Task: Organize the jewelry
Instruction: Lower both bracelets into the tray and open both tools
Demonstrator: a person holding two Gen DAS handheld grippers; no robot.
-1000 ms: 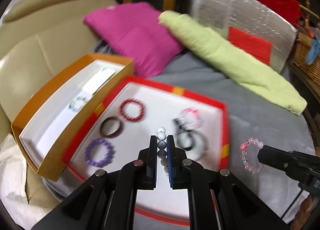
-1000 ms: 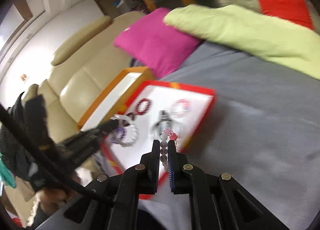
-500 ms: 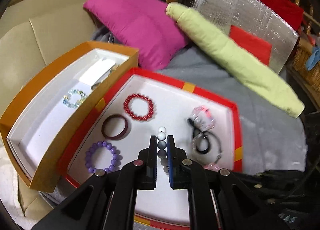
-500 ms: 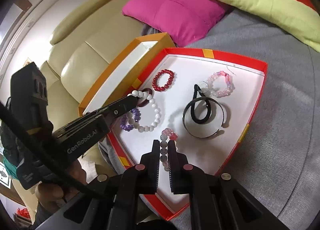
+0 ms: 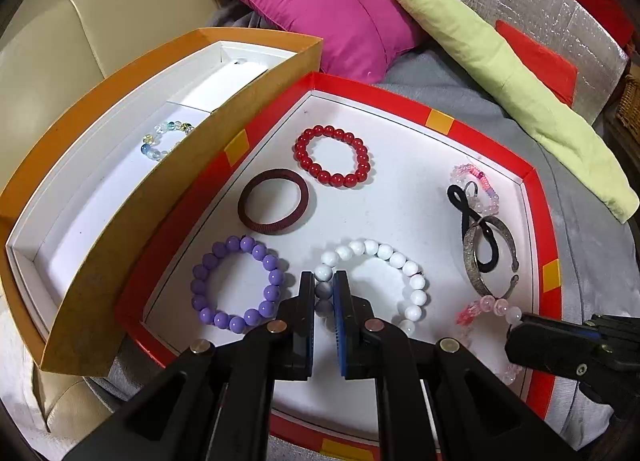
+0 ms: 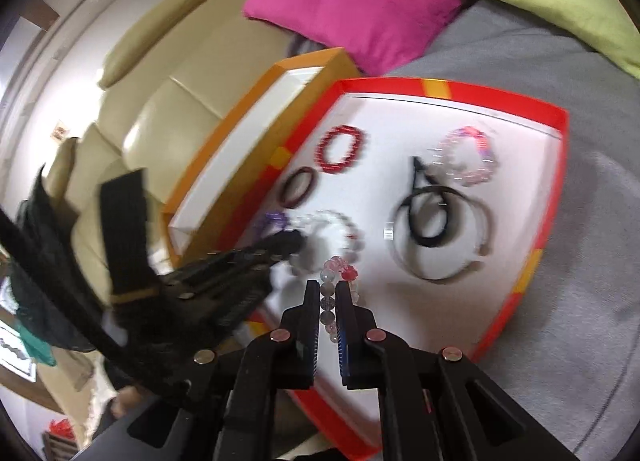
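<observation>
A red-rimmed white tray (image 5: 440, 121) lies on a grey blanket. In it lie a red bead bracelet (image 5: 332, 157), a maroon band (image 5: 274, 201), a purple bead bracelet (image 5: 236, 285), a pink-clear bracelet (image 5: 478, 185), a black loop (image 5: 476, 229) and a metal bangle (image 5: 488, 261). My left gripper (image 5: 324, 291) is shut on a white bead bracelet (image 5: 384, 257) that rests on the tray floor. My right gripper (image 6: 328, 299) is shut on a pale pink bead bracelet (image 6: 340, 267), low over the tray's near right corner; it also shows in the left wrist view (image 5: 488, 307).
An orange box (image 5: 120, 197) with a white inside stands left of the tray and holds a clear-blue bead bracelet (image 5: 164, 139). A magenta cushion (image 5: 320, 5), a green rolled cloth (image 5: 500, 73) and a silver foil panel (image 5: 540, 1) lie behind. A beige sofa (image 6: 160, 109) is at left.
Both grippers have come down closer to the tray. The white bracelet now rests on the tray floor. The right gripper has carried the pink bracelet from the blanket over the tray.
</observation>
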